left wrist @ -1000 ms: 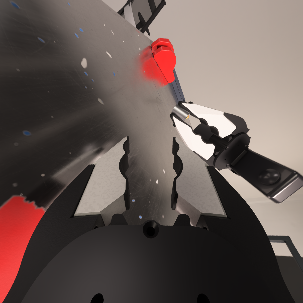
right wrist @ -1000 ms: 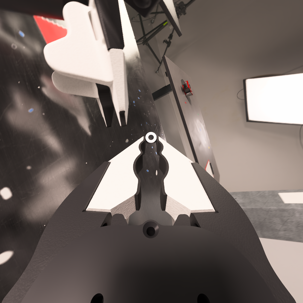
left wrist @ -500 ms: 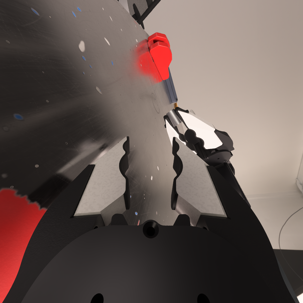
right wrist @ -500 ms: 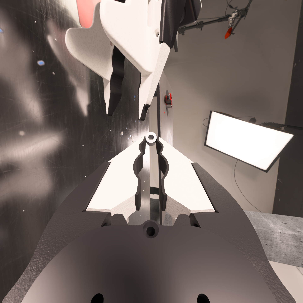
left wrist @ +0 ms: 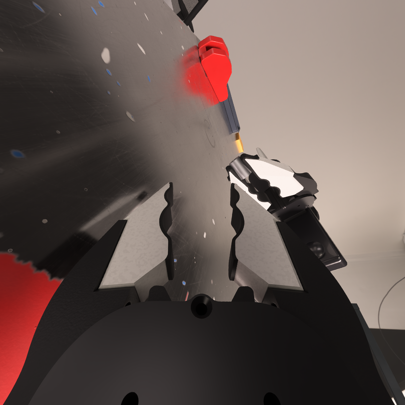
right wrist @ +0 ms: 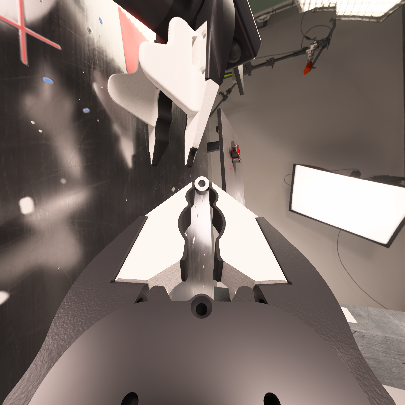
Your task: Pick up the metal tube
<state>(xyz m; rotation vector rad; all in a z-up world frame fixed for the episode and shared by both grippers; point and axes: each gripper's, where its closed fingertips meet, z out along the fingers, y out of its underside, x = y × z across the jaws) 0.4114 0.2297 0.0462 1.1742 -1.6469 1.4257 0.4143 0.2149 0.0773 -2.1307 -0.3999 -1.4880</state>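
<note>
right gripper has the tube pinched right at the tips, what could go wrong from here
1. The metal tube sits only at the very tips of the right gripper, not in the deeper notches, so it may slip or pivot out.
2. The open left gripper hovers just above the tube and might knock it.
3. The dark metal table lies close, so a tilt could scrape the tube on it.

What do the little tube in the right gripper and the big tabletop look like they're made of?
The metal tube looks like smooth grey metal, with a soft sheen along its side and a hollow ring end, pinched at the right gripper tips. The tabletop looks like dark scuffed metal or laminate, with fine scratches and blurred reflections.
</note>
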